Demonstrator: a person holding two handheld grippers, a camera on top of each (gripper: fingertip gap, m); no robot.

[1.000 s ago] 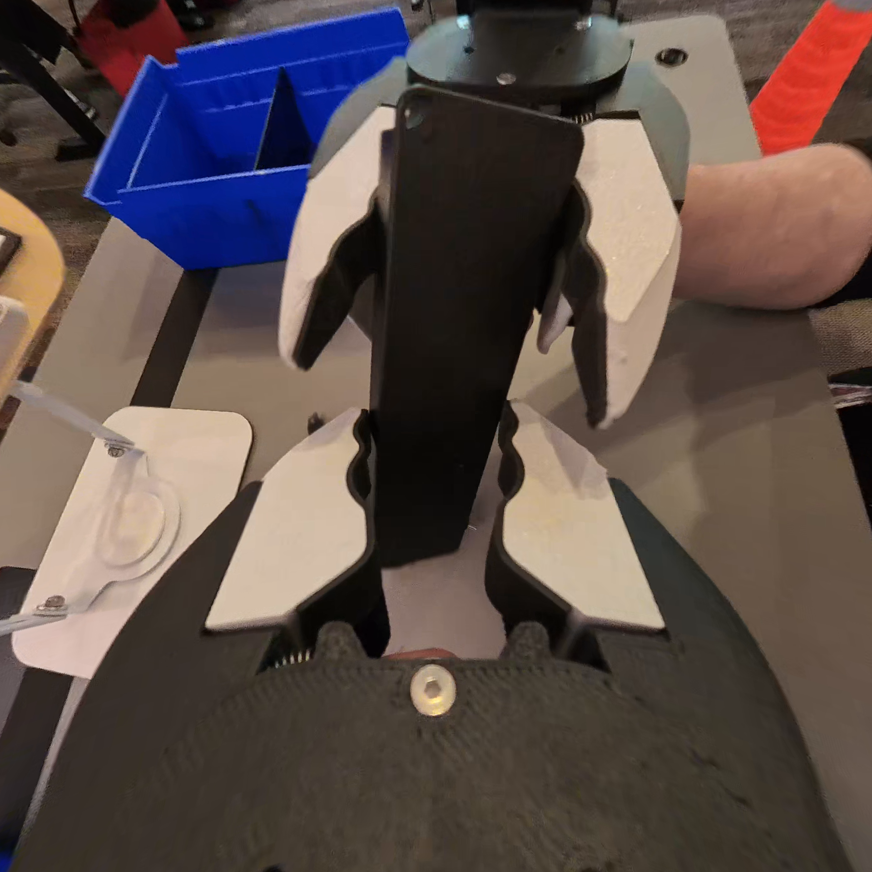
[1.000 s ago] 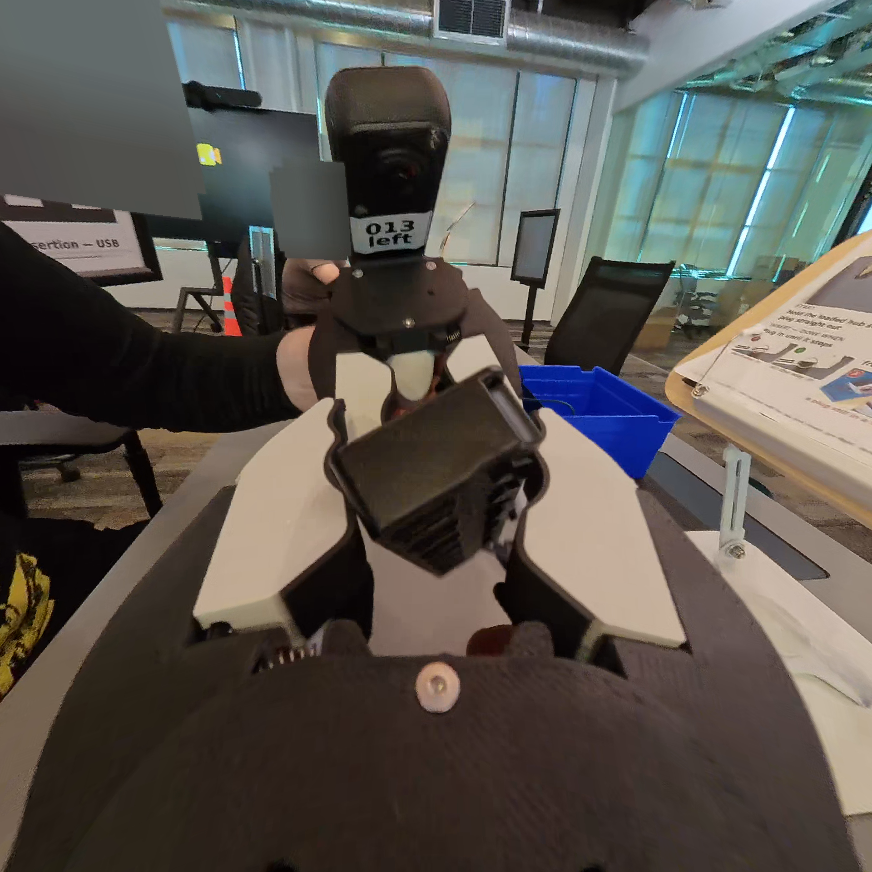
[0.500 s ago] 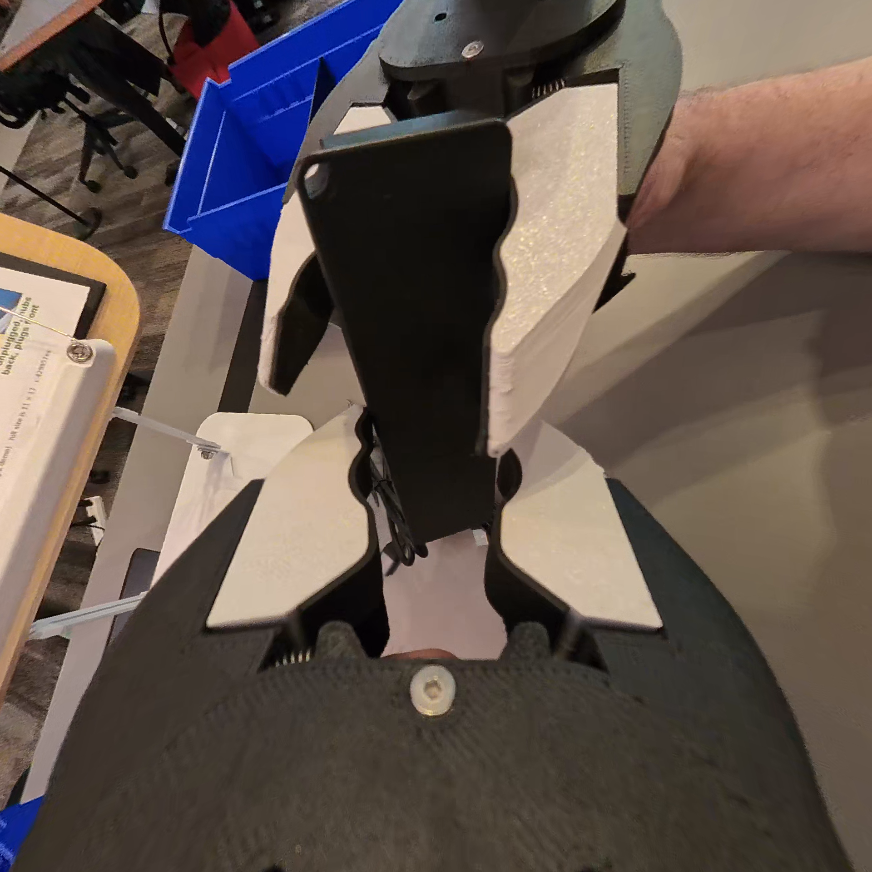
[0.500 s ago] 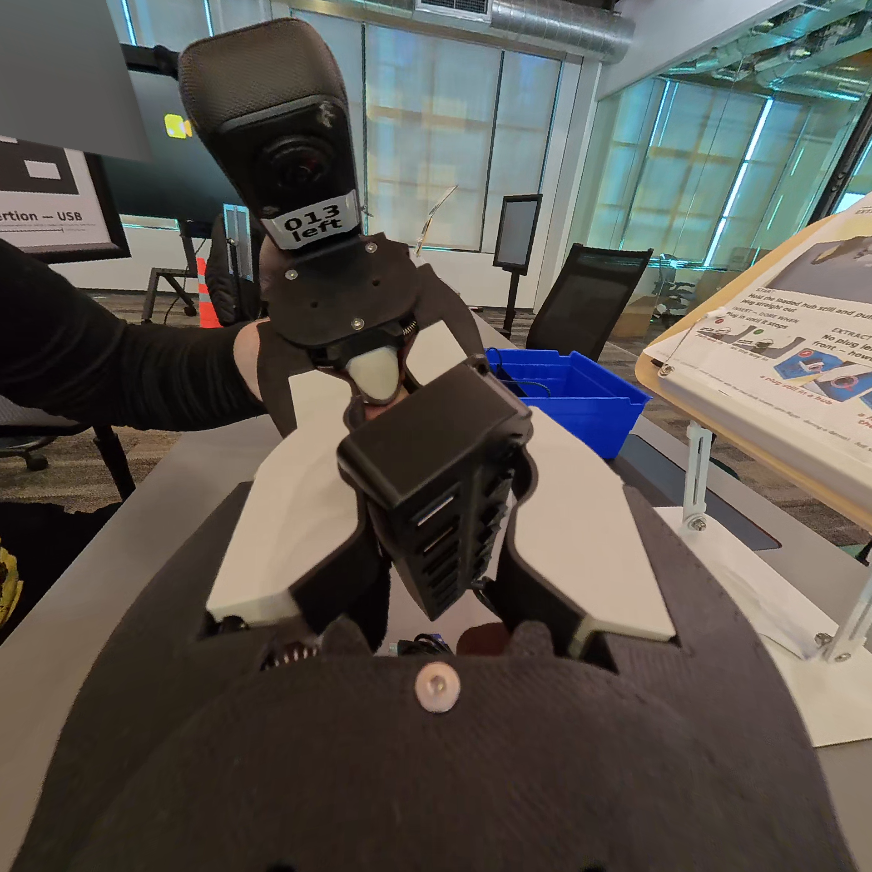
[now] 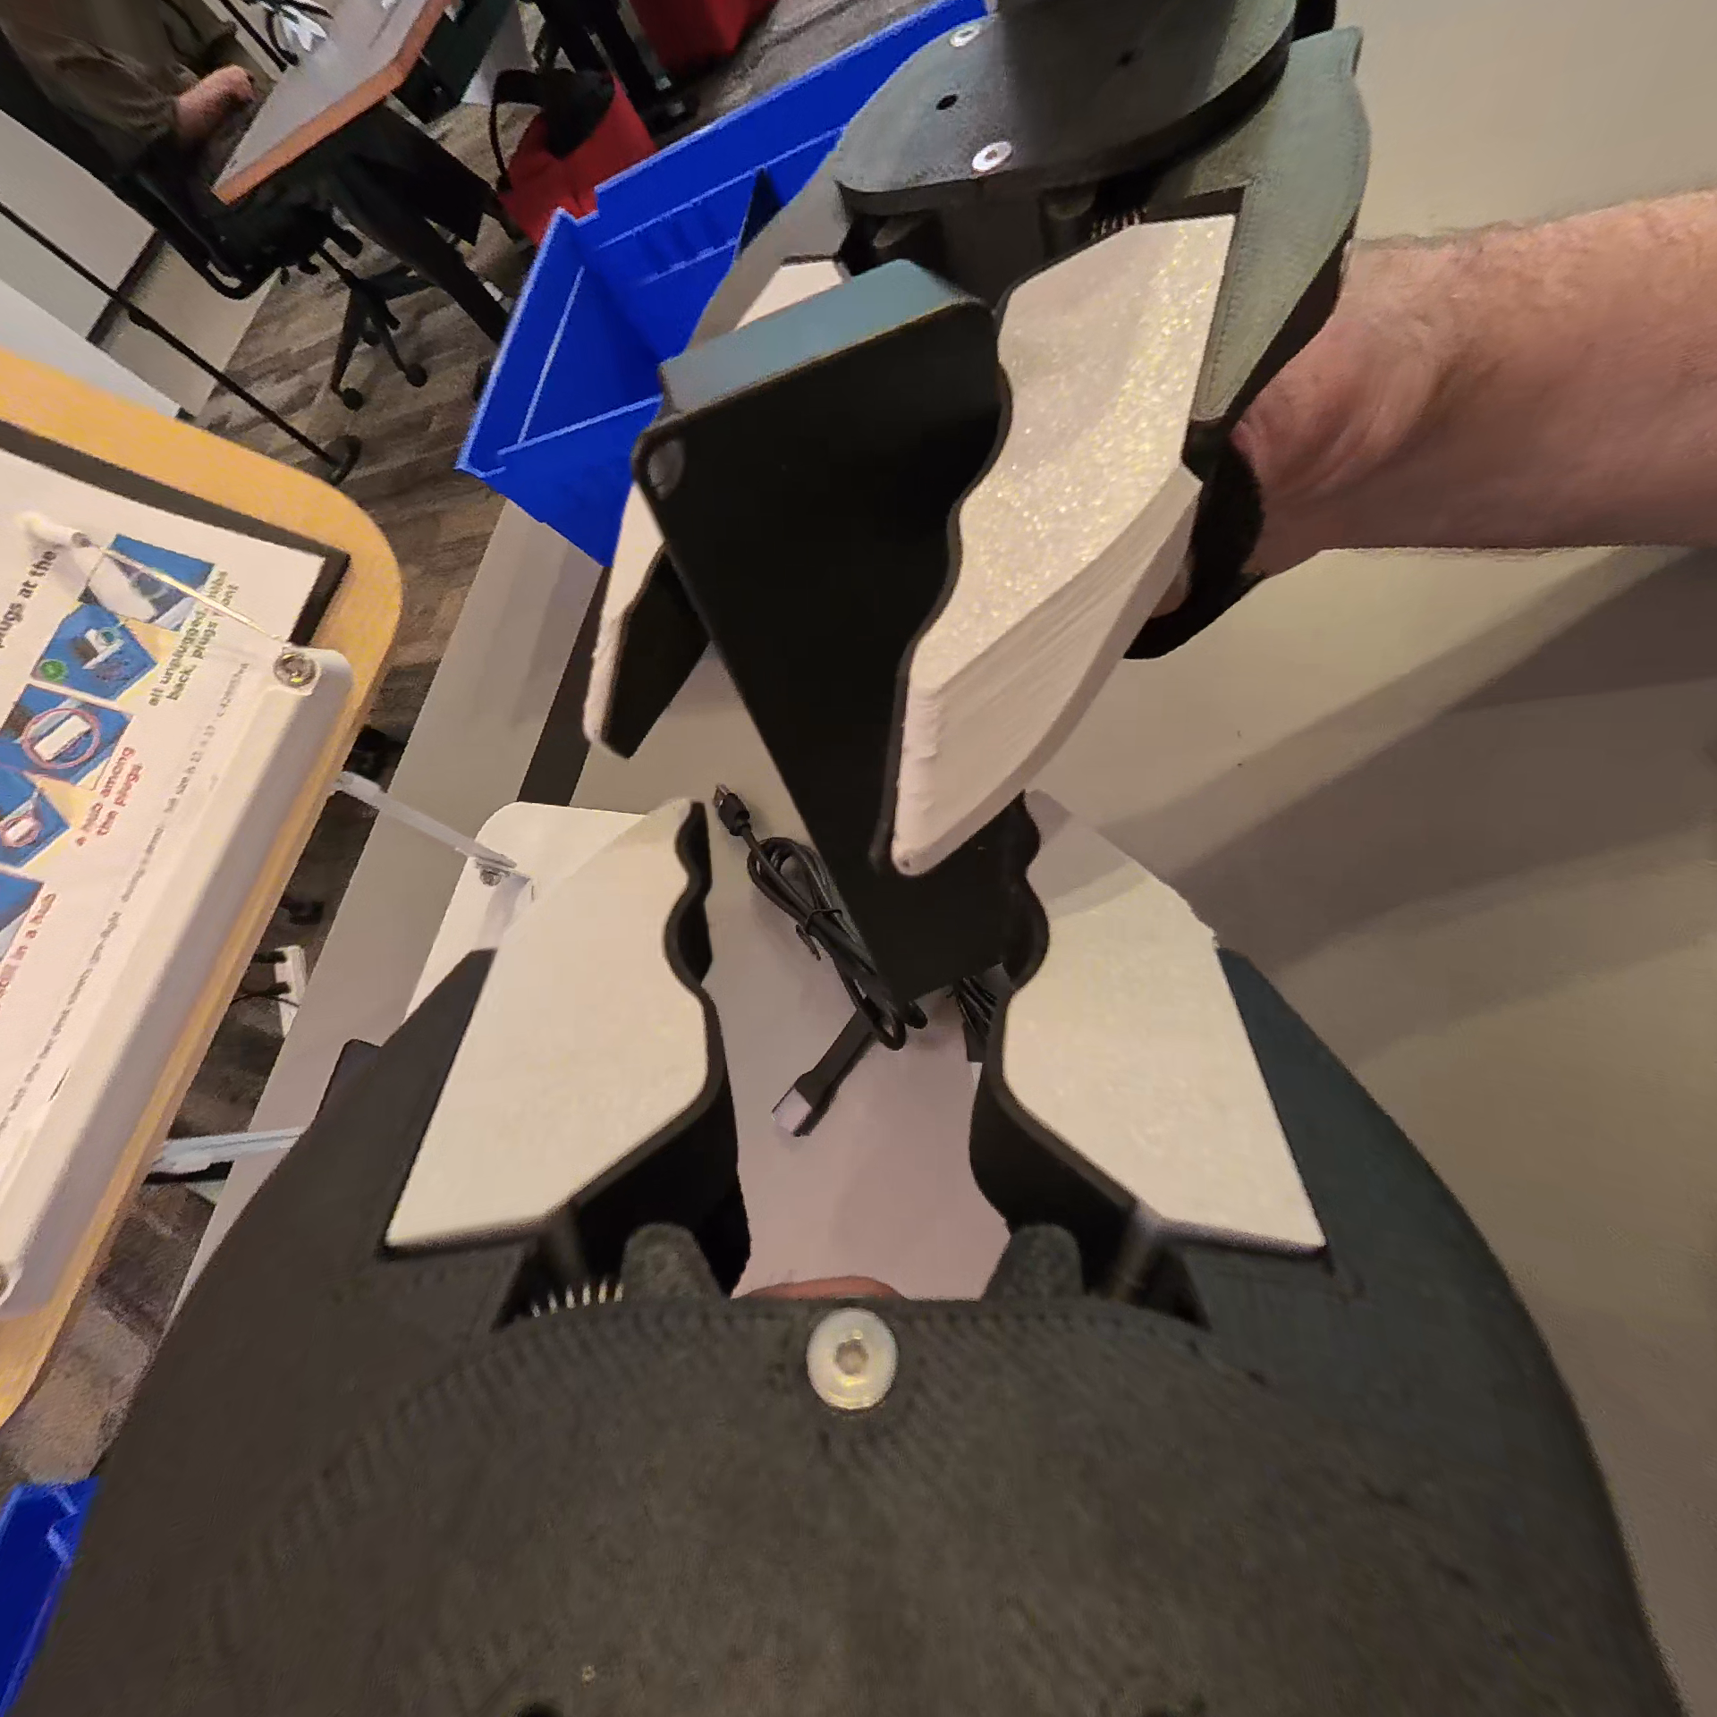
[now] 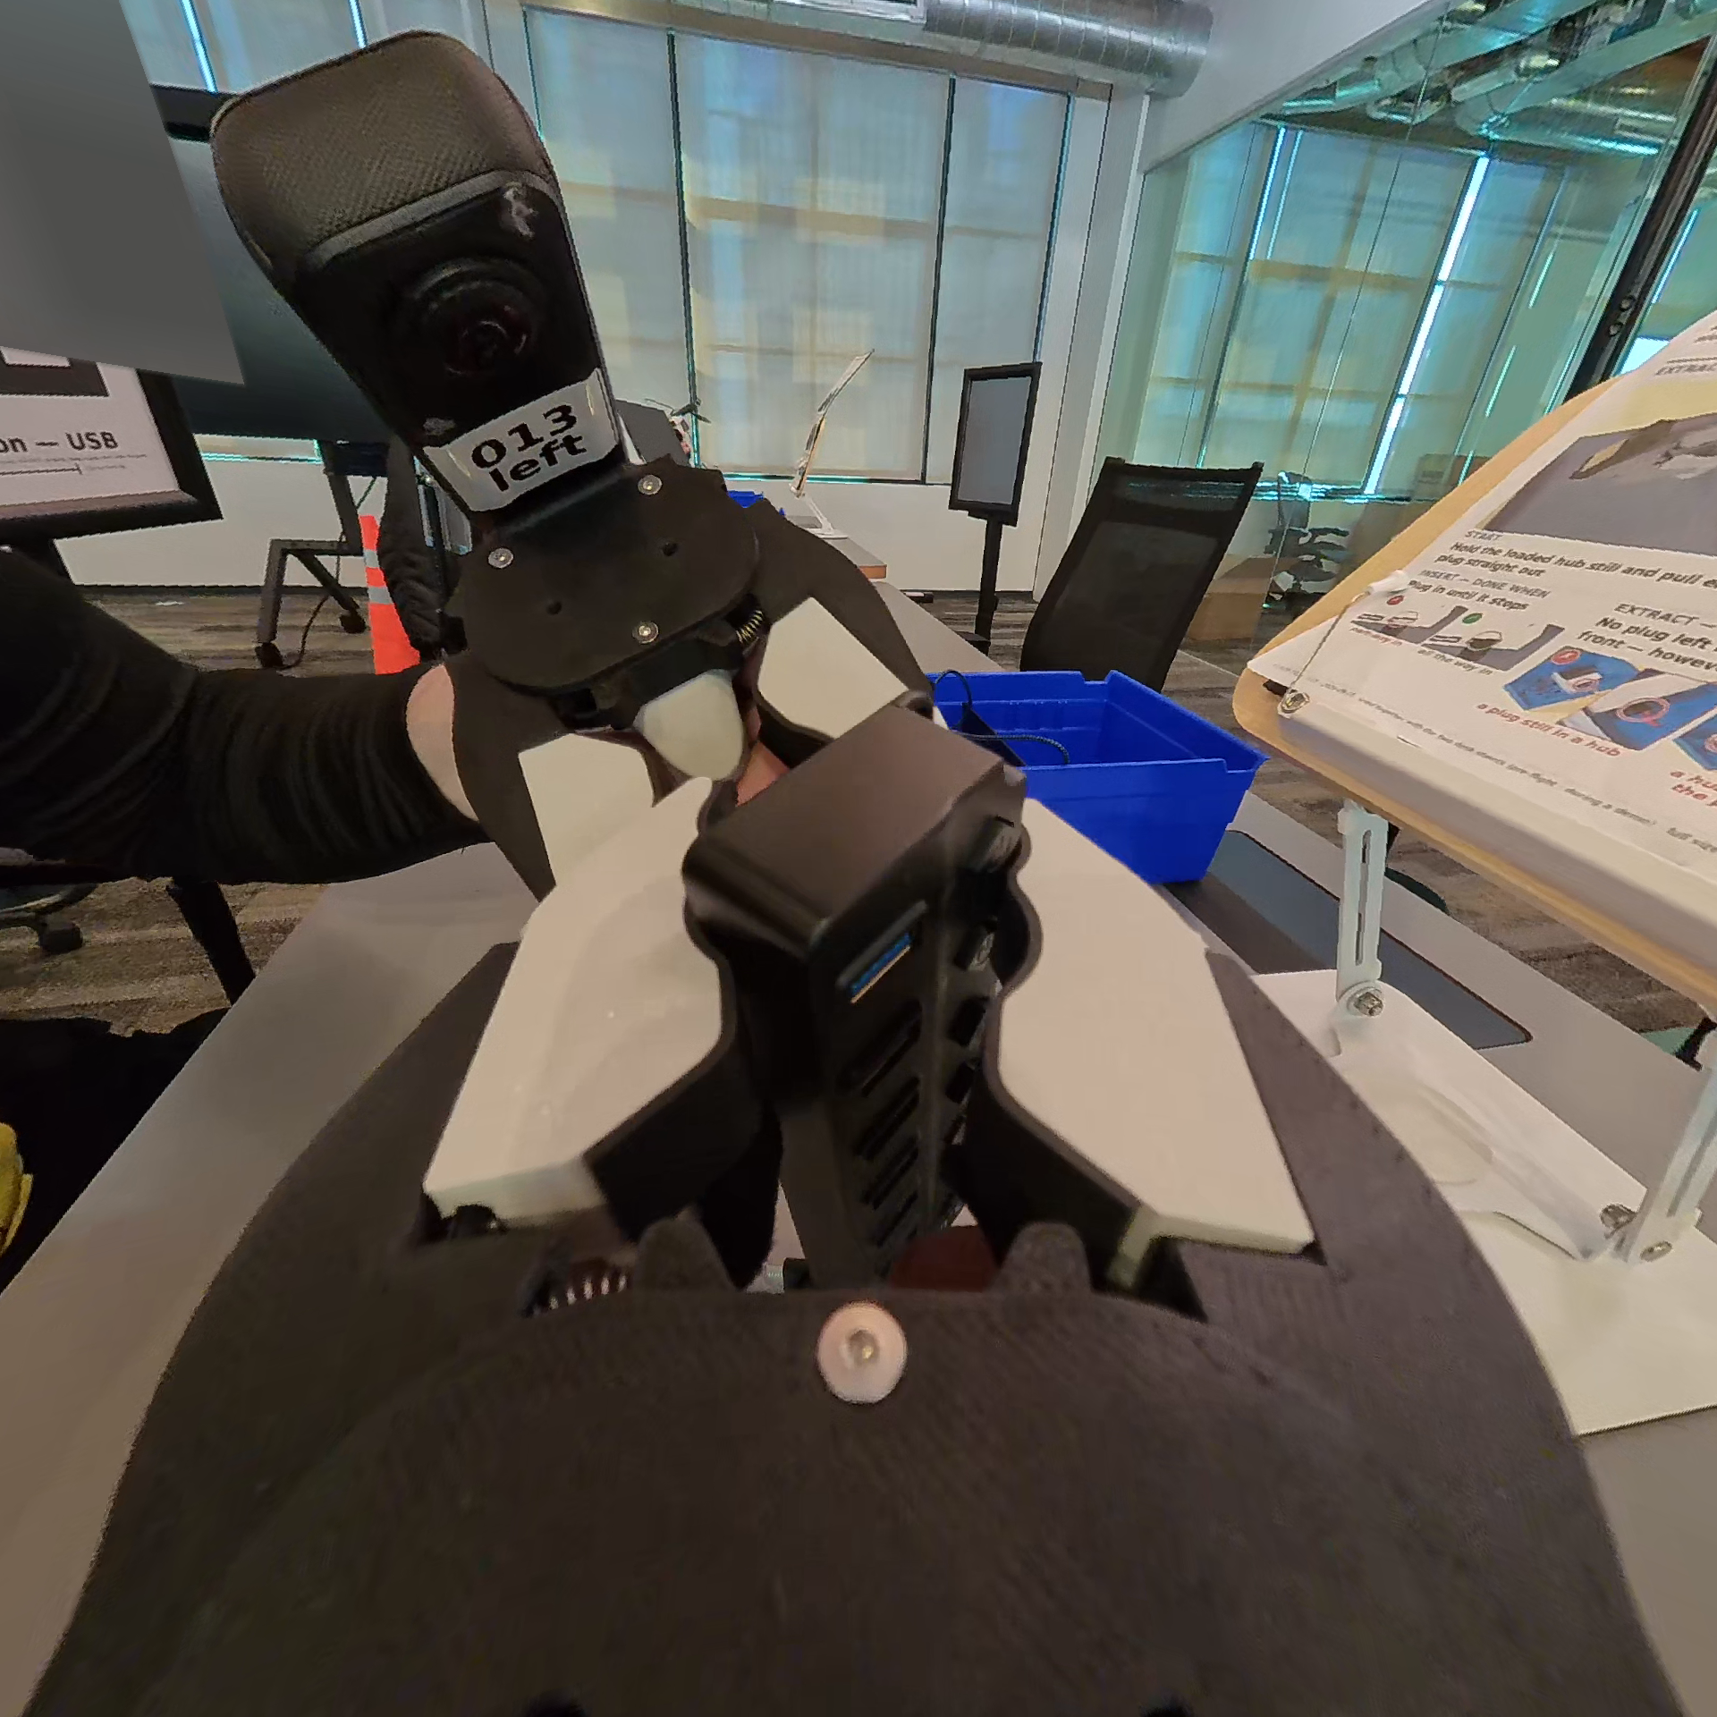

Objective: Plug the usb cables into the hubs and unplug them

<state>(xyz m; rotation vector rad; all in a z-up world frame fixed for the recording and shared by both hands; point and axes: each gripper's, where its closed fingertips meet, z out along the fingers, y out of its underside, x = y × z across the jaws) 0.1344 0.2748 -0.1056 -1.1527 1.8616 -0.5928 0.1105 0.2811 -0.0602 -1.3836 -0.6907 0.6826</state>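
A black USB hub hangs in the air between my two grippers, which face each other. My right gripper is shut on the hub, with both fingers against its sides; in the left wrist view it comes in from the top. My left gripper is open around the hub's lower end, with a clear gap between its left finger and the hub. A bundled black USB cable shows in that gap, below the hub. I cannot tell whether it is plugged in.
A blue bin stands at the far side of the grey table and also shows in the right wrist view. An instruction board on a white stand stands beside it. A person's forearm holds the right gripper.
My right gripper's fingers closed onto the hub. My left gripper's fingers spread apart and its left finger came off the hub. The hub tilted and the bundled cable came into view.
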